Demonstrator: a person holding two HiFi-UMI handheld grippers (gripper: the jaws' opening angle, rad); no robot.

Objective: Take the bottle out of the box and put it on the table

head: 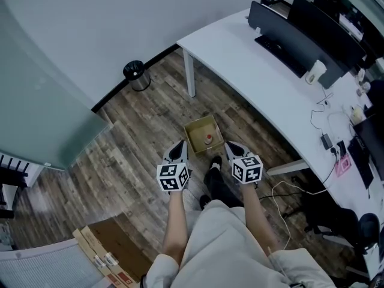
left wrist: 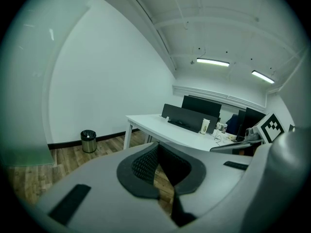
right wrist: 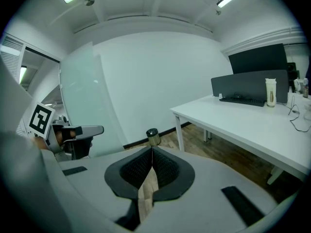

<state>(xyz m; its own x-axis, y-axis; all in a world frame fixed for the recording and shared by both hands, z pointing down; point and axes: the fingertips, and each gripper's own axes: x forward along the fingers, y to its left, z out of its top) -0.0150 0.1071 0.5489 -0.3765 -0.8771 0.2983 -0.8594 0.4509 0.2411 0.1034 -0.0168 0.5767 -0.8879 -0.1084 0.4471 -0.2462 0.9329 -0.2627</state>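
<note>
An open cardboard box (head: 198, 128) stands on the wood floor just in front of my feet. Inside it a bottle with a red cap (head: 208, 139) stands upright. My left gripper (head: 180, 151) hovers at the box's near left corner, and its pads meet at the tips (left wrist: 157, 145) with nothing between them. At the box's near right corner is my right gripper (head: 231, 149), its jaws shut and empty (right wrist: 151, 149). In both gripper views the gripper bodies hide the box and the bottle. The white table (head: 240, 59) stands beyond the box.
A dark screen divider (head: 282, 26), a white cup (head: 315, 72) and cables (head: 327, 122) lie on the table. A black waste bin (head: 137, 74) stands by the wall. Flattened cardboard (head: 102, 251) lies at the near left, beside a glass partition (head: 36, 113).
</note>
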